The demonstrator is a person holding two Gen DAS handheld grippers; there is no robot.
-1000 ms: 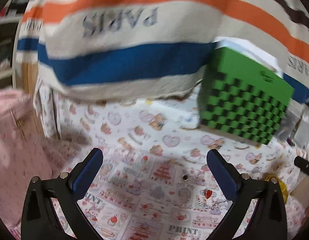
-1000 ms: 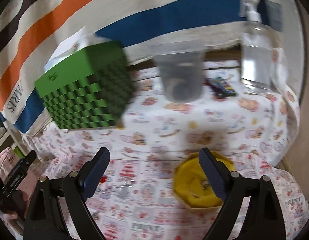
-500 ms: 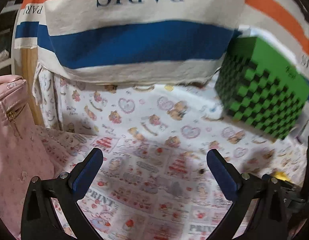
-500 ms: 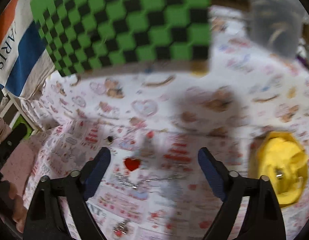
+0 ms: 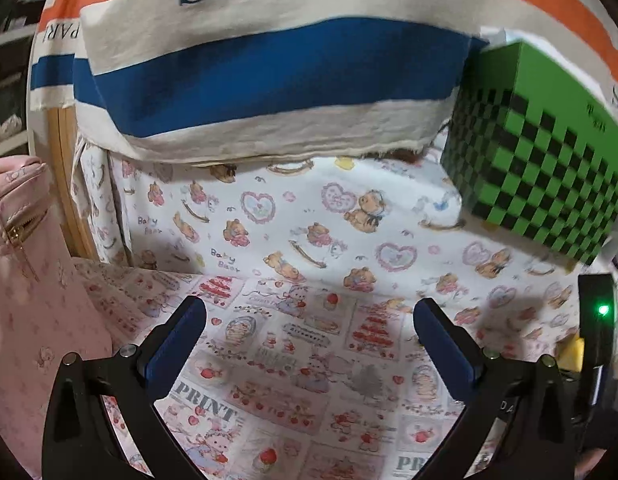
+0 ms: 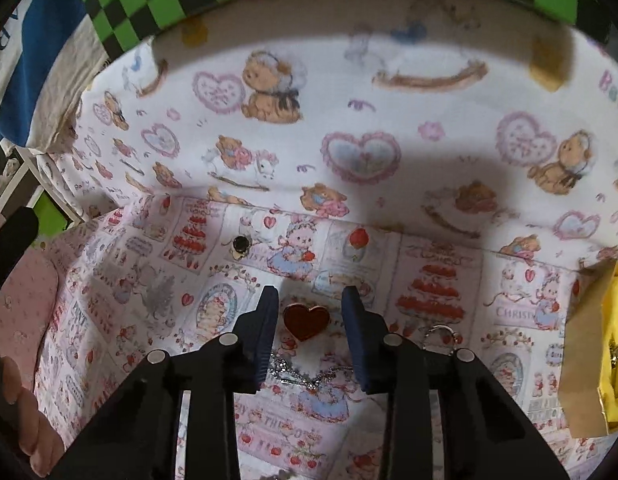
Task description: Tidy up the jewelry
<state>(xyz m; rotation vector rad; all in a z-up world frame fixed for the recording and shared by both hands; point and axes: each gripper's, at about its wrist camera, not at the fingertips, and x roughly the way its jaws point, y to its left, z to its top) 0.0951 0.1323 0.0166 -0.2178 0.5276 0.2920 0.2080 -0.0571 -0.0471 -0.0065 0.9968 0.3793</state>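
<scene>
While apart, R claw [image 6: 309, 322] astride heart pendant [image 6: 306, 321]

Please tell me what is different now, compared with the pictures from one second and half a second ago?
The right tool has come down close to the cloth and narrowed its fingers around the red heart-shaped charm, not yet gripping it. The left tool has drifted left and stays wide open. The small dark round stud, silver chain and yellow-lined box lie where they were.
</scene>
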